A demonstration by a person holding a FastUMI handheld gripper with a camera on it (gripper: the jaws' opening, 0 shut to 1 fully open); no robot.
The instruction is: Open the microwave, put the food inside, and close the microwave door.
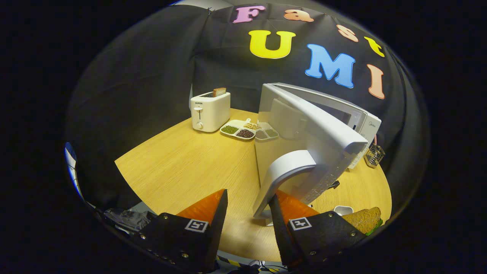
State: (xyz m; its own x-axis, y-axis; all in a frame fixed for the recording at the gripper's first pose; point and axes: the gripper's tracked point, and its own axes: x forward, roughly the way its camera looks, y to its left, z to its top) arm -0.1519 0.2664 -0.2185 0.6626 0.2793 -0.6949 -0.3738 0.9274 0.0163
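Gripper view had the microwave (361, 118) sitting on the wooden table (182, 167) with its door (304, 129) swung wide open toward us, edge-on. The door's curved handle (283, 173) ran down to a spot right between the two fingers, closer to the right one, which looked to be touching it or nearly so. The gripper (249, 201) stood parted, a clear gap between the fingers, and the left finger wasn't pressing on anything, so no real grip on the handle.

The food, a sandwich (365, 219), lay on the table just right of the right finger, beside a small white dish (343, 209), still outside the microwave.

Farther back, left of the door, a white toaster (210, 111) had a slice of toast (219, 91) poking out, and a divided tray (239, 129) of beans and grains sat next to it. A small wire rack (374, 155) stood by the microwave's right side.
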